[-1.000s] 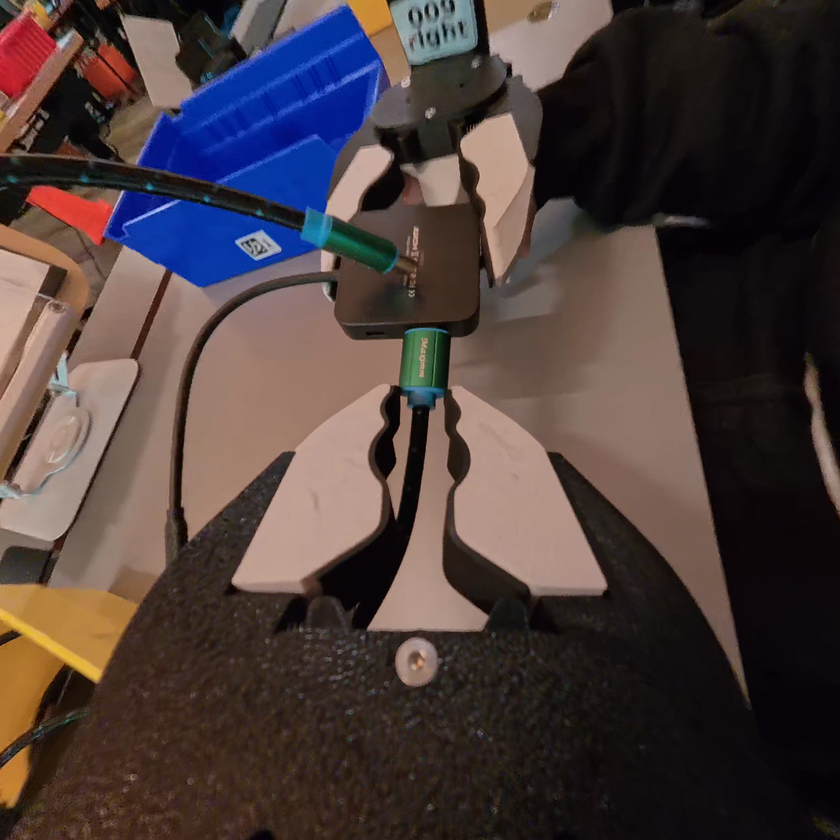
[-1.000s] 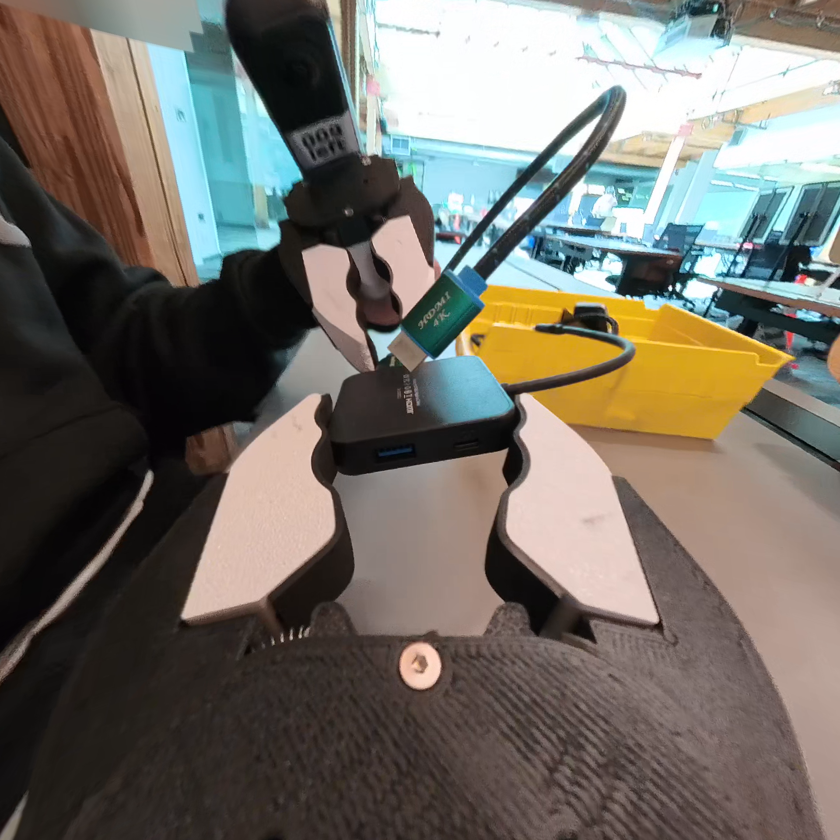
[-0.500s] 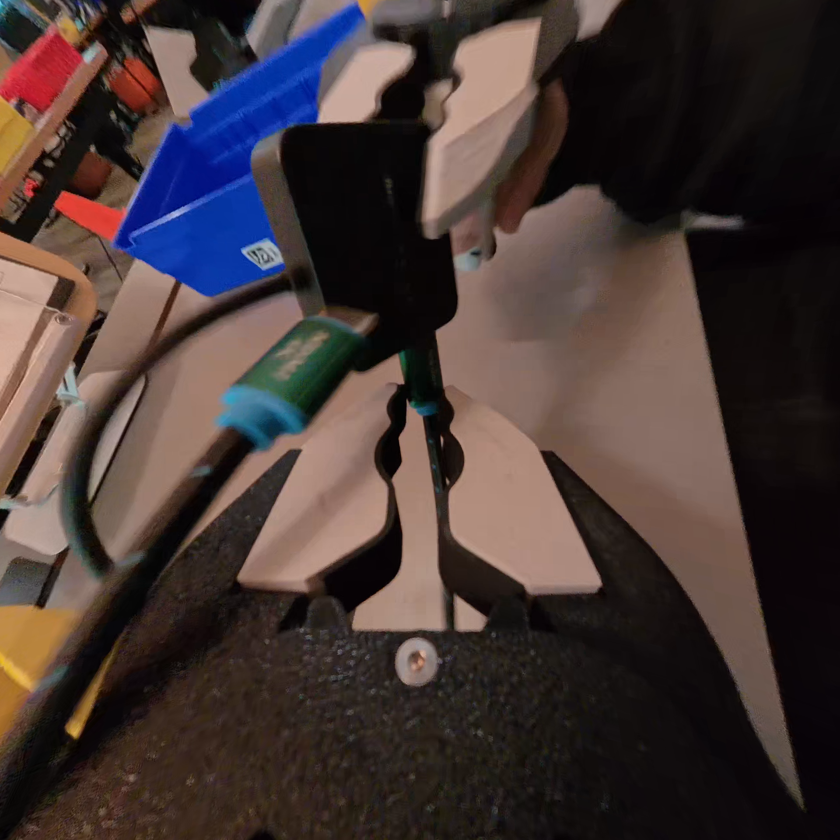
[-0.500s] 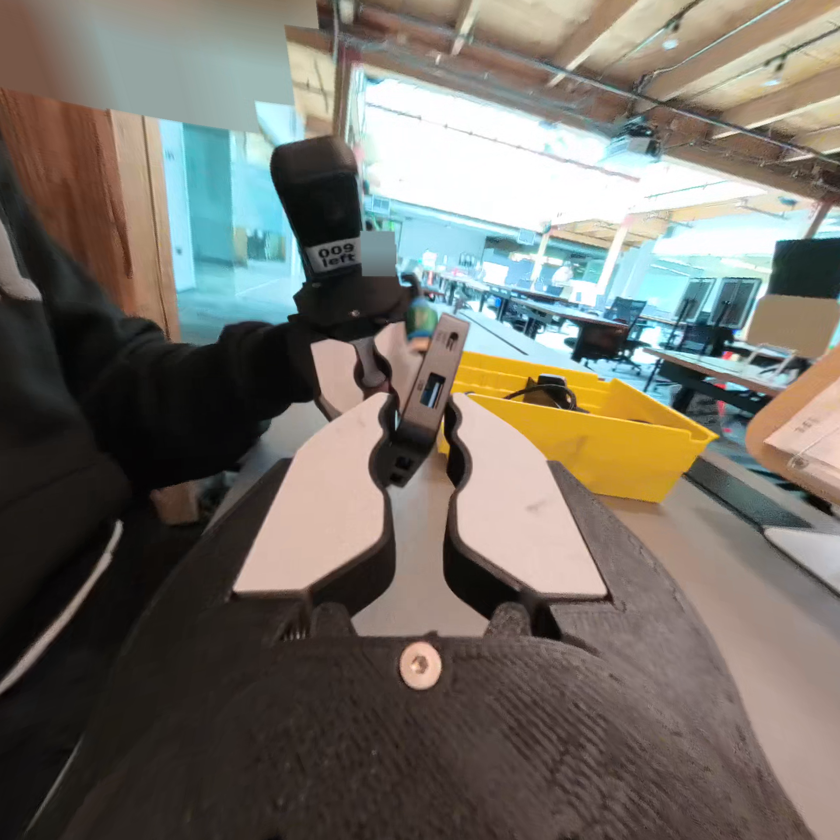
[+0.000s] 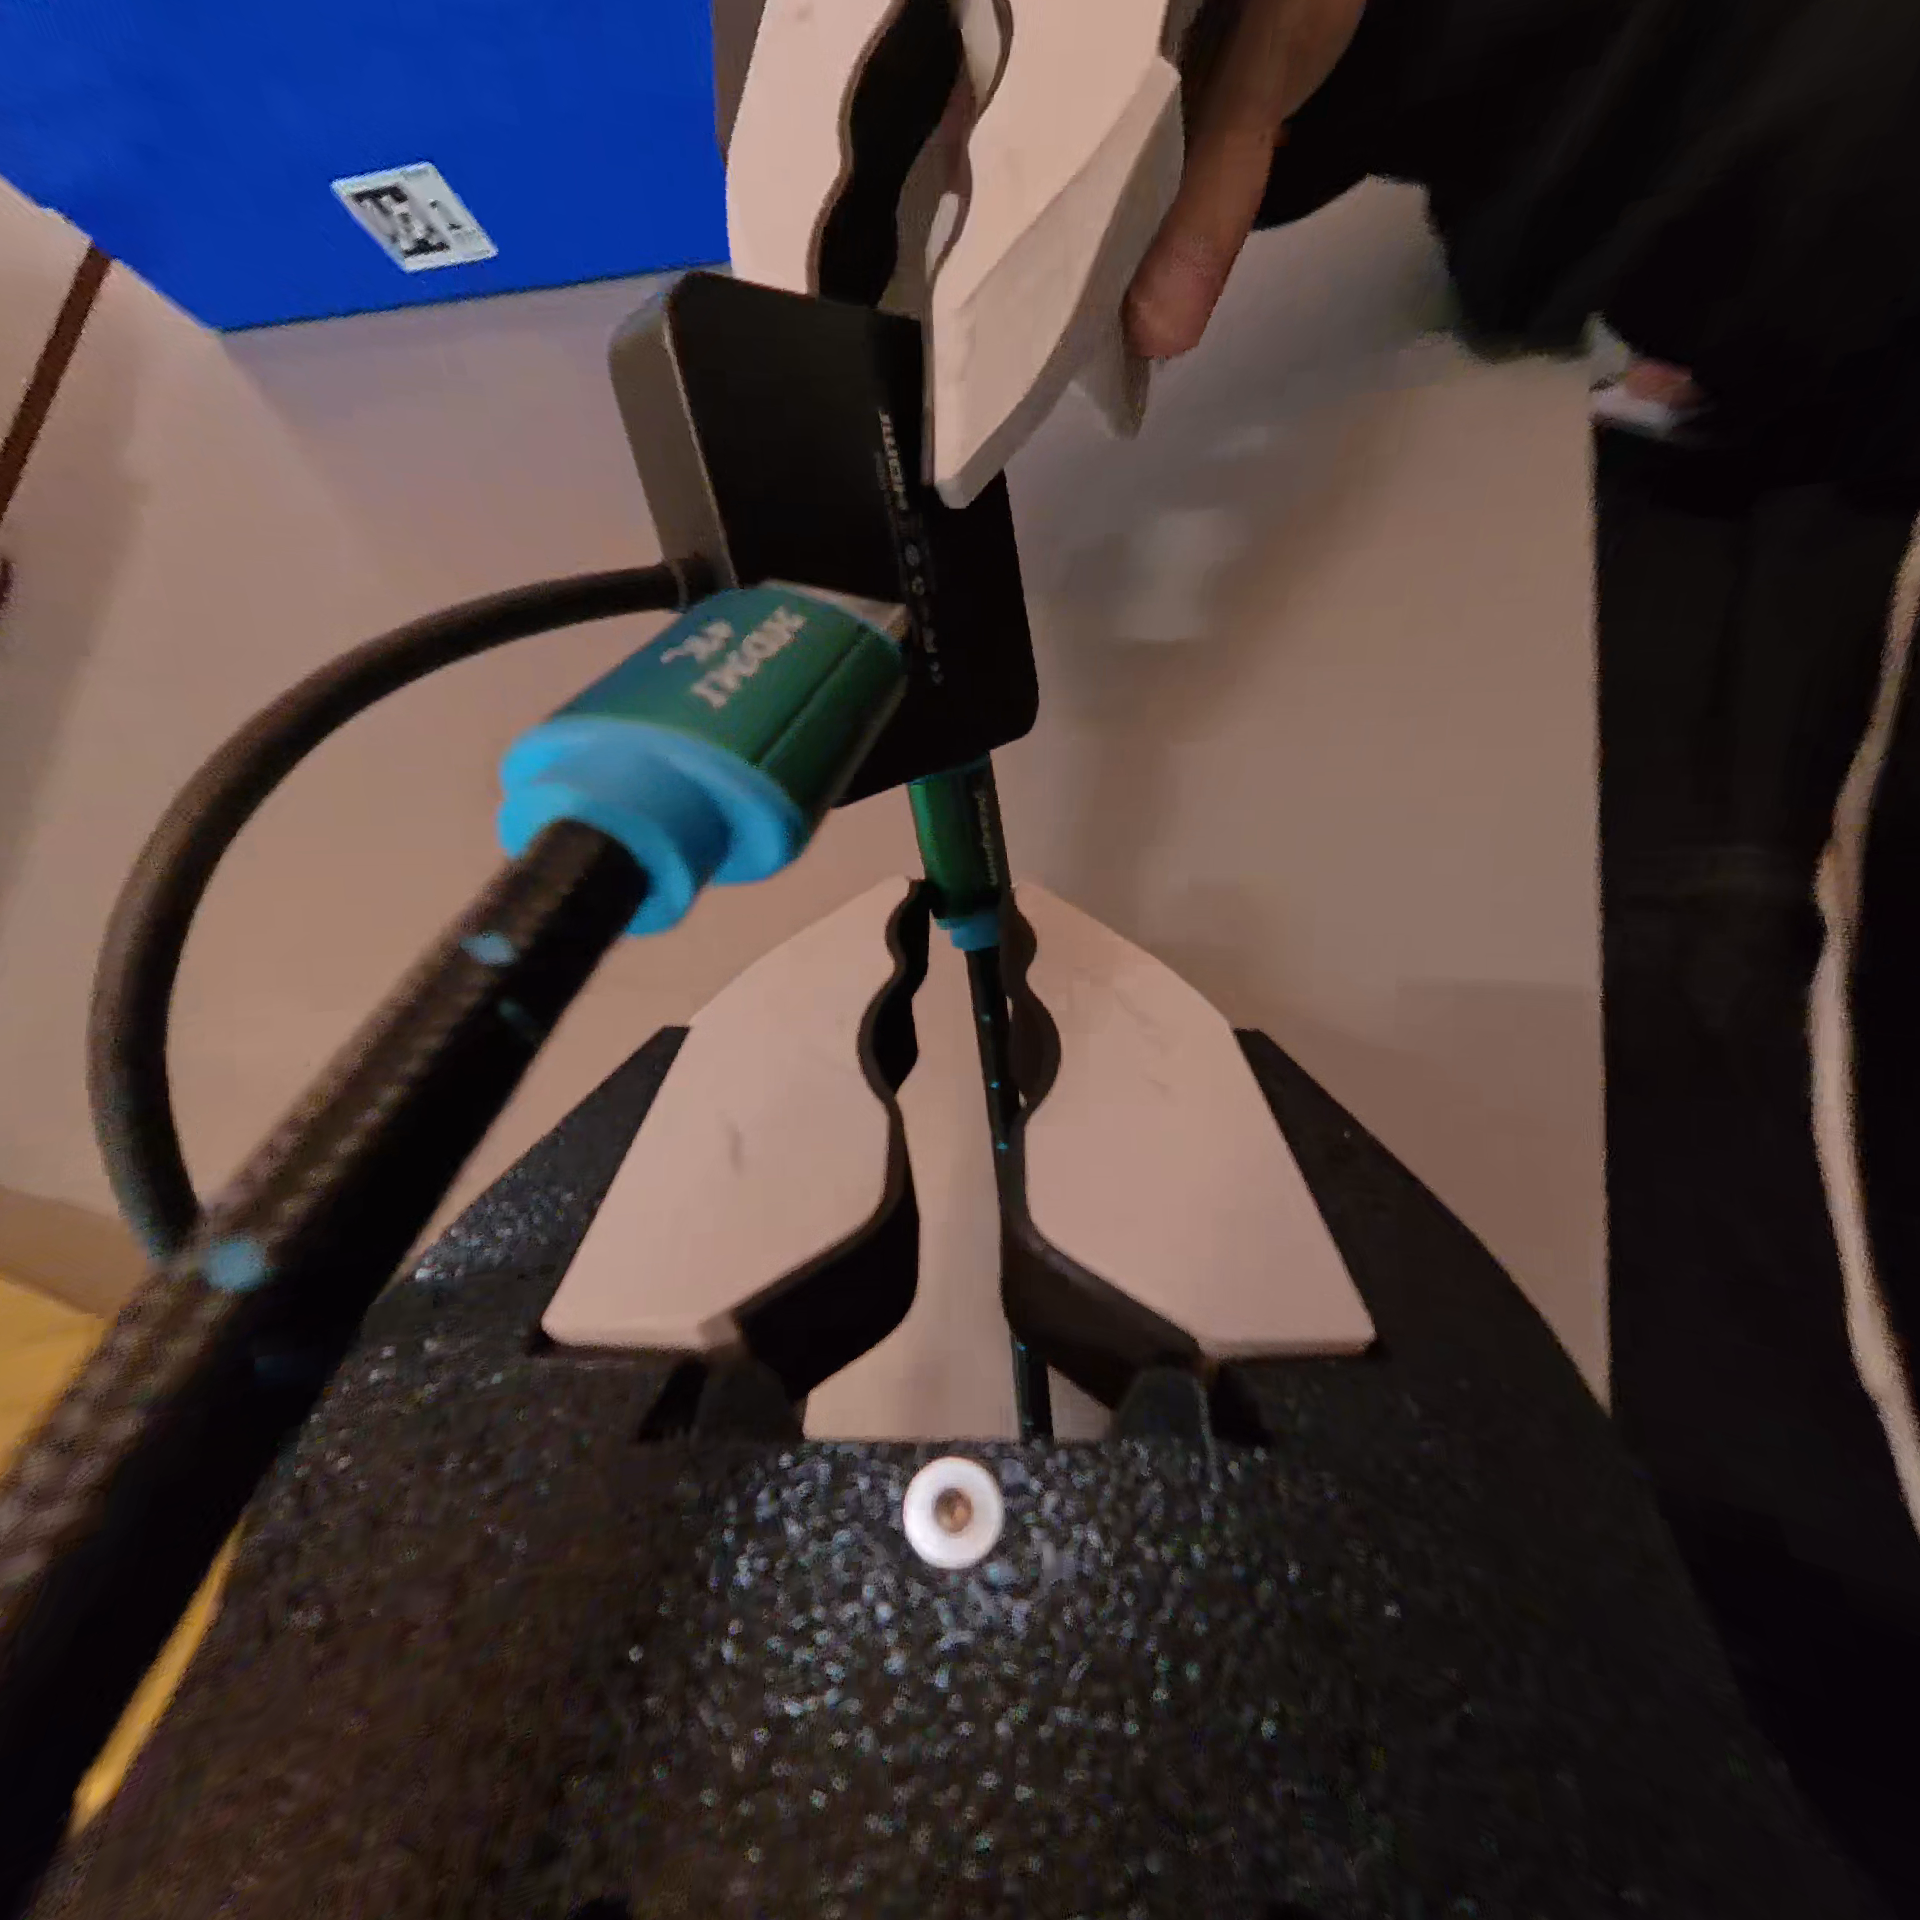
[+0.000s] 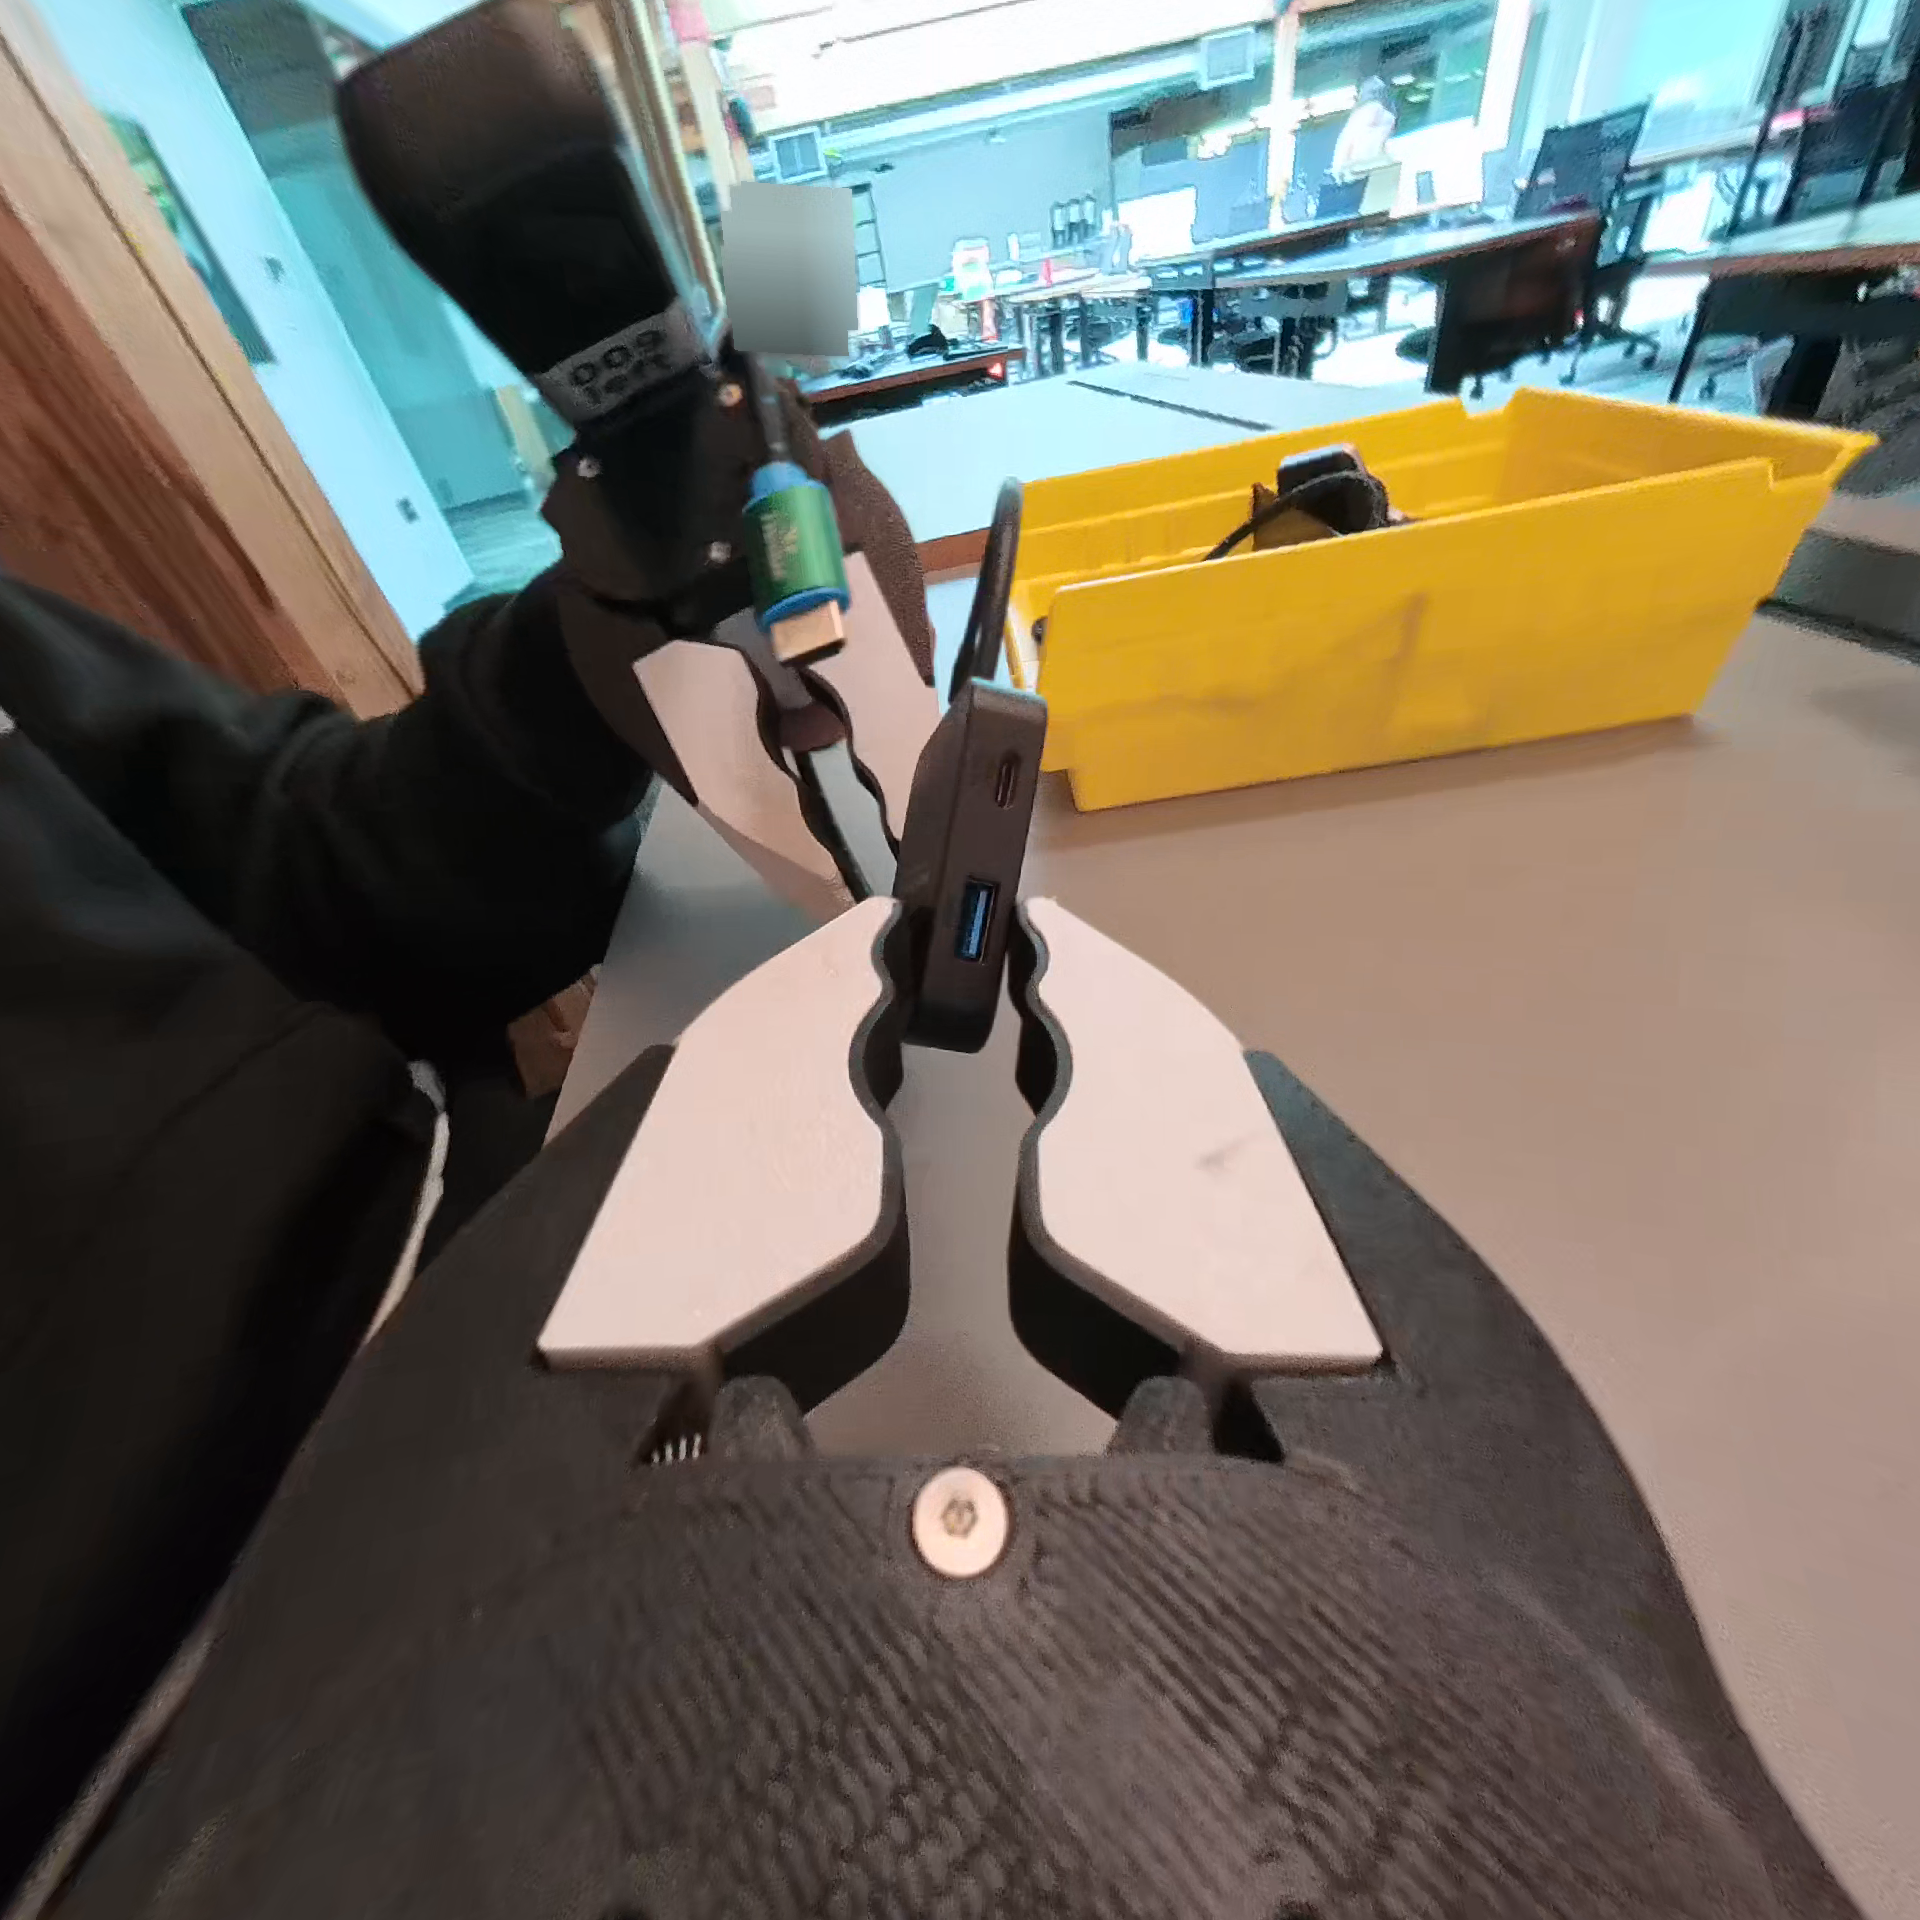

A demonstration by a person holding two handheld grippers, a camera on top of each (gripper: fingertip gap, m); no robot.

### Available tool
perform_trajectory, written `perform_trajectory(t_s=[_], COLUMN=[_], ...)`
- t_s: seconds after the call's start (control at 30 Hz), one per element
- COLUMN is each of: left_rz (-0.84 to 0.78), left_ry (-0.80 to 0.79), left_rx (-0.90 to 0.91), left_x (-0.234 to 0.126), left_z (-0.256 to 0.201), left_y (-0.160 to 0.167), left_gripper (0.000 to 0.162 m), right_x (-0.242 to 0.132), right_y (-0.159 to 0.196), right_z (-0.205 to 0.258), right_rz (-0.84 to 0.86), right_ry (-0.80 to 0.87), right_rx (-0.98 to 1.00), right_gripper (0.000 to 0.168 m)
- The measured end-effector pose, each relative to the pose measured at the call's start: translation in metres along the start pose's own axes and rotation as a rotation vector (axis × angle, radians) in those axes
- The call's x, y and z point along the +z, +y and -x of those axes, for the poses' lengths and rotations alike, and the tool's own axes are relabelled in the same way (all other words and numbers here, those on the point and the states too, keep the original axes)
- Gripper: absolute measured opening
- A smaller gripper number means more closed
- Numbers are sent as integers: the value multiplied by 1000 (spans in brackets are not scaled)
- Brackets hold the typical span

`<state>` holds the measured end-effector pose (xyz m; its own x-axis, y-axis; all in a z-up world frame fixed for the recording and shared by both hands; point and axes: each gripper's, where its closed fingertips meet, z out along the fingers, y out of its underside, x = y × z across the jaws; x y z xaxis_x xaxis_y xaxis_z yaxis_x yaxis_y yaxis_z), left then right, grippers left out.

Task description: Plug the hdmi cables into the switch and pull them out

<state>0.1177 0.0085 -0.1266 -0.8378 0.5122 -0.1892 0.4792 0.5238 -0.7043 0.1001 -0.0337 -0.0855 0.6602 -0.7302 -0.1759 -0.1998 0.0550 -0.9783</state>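
The black switch (image 6: 971, 831) stands on edge above the table, and my right gripper (image 6: 961, 904) is shut on its flat faces. In the left wrist view the switch (image 5: 821, 468) hangs from the right gripper (image 5: 904, 343). My left gripper (image 5: 966, 894) is shut on a braided HDMI cable just behind its green plug (image 5: 961, 831), whose tip meets the switch's lower edge. A second green plug (image 5: 748, 717) with a blue collar hangs loose in front of the switch. It also shows in the right wrist view (image 6: 795, 561), free in the air by the left gripper (image 6: 847, 831).
The switch's own black cable (image 5: 208, 831) loops out to the left. A blue bin (image 5: 312, 125) stands behind the switch. A yellow bin (image 6: 1403, 623) holding dark items sits on the grey table (image 6: 1455, 987). Black sleeves fill the right of the left wrist view and the left of the right wrist view.
The right gripper turned the switch from flat to on edge and now clamps its faces. The loose plug swung toward the left camera. The left gripper kept its hold on the cable.
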Motion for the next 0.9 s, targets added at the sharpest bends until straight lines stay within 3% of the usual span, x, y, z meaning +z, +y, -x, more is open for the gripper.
perform_trajectory(t_s=[0.1, 0.17, 0.27, 0.37, 0.5, 0.63, 0.77, 0.83, 0.9], left_rz=[16, -60, -191, -150, -56, -69, -99, -101, -81], left_ry=[-63, -161, -272, -362, -346, -379, -351, -344, -403], left_rx=[-8, -29, -98, -121, -225, -308, -330, -364, -359], left_x=[-1, -4, -16, -18, 2, 15, 21, 24, 23], left_z=[9, 24, 38, 44, 37, 43, 36, 34, 41], left_y=[3, -6, -28, -30, -23, -20, -28, -28, -23], left_gripper=[12, 12, 30, 47, 58, 68, 69, 81, 73], right_x=[6, 5, -7, -13, 2, 13, 11, 12, 16], right_y=[-5, -21, -30, -27, -24, -27, -27, -25, -25], right_z=[-6, -22, -48, -64, -56, -47, -50, -50, -45], right_rz=[-48, -202, -437, -586, -555, -528, -542, -531, -506], right_ry=[-1, 47, 75, 91, 105, 165, 213, 223, 187], right_rx=[148, 331, 650, 827, 825, 800, 797, 782, 798], right_gripper=[15, 14, 14, 14, 14, 14, 14, 14, 14])
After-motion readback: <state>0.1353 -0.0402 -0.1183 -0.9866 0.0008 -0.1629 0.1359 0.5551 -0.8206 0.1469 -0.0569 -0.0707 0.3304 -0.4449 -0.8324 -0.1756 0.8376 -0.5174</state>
